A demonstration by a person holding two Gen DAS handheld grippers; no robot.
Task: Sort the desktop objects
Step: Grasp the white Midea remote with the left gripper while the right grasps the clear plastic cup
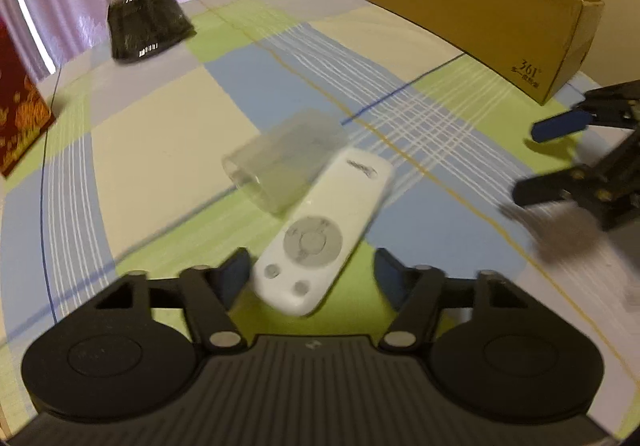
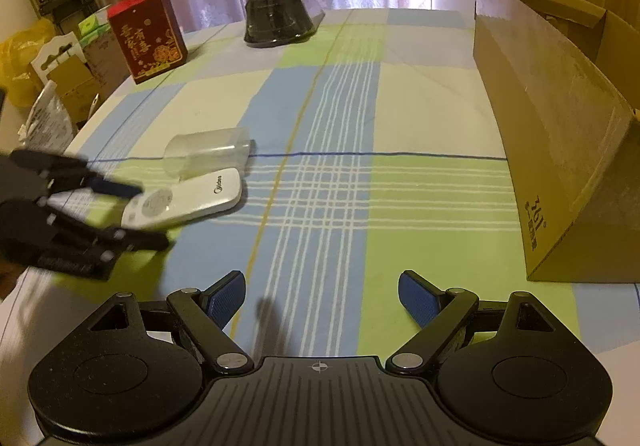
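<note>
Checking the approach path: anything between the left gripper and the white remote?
Nothing visible blocks it. The flat white remote control already lies between the open fingers of the left gripper. A clear plastic cup on its side sits against the remote's far half, beyond the fingers, on the checked tablecloth.

Left claw [image 1: 312,278] and right claw [image 2: 322,300] both hover with fingers spread wide.

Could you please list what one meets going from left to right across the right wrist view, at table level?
left gripper → white remote → clear plastic cup lying on its side just behind it → plaid tablecloth → cardboard box
</note>
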